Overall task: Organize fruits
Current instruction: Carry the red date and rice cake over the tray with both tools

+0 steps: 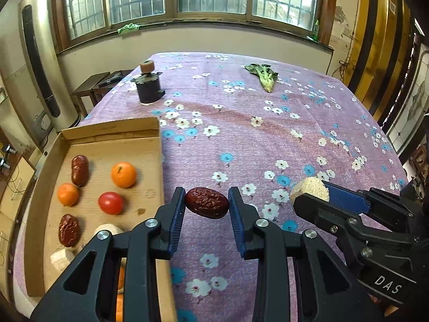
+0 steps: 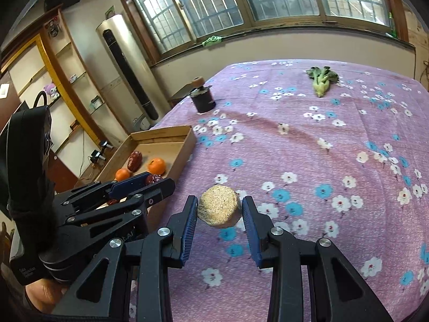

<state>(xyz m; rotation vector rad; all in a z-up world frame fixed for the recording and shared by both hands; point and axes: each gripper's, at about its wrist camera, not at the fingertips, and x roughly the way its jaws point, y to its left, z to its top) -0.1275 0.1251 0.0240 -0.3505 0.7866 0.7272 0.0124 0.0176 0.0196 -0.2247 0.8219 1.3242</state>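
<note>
My left gripper (image 1: 206, 206) is shut on a wrinkled red date (image 1: 207, 202), held above the flowered cloth just right of a cardboard tray (image 1: 161, 161). In the tray lie two more dates (image 1: 79, 170), two oranges (image 1: 124, 174), a tomato (image 1: 110, 202) and pale chunks (image 1: 62, 259). My right gripper (image 2: 219, 210) is shut on a pale round corn piece (image 2: 218, 209); in the left wrist view that corn piece (image 1: 312, 186) shows at the right in the right gripper (image 1: 319, 196). The left gripper (image 2: 150, 181) appears at the left of the right wrist view, near the tray (image 2: 185, 147).
A green leafy vegetable (image 1: 264, 76) lies far across the table. A dark cylindrical gadget with a brown knob (image 1: 147, 86) stands at the far left. The purple flowered cloth (image 1: 268, 139) covers the table. A tall air conditioner (image 2: 128, 75) stands beyond the table's left edge.
</note>
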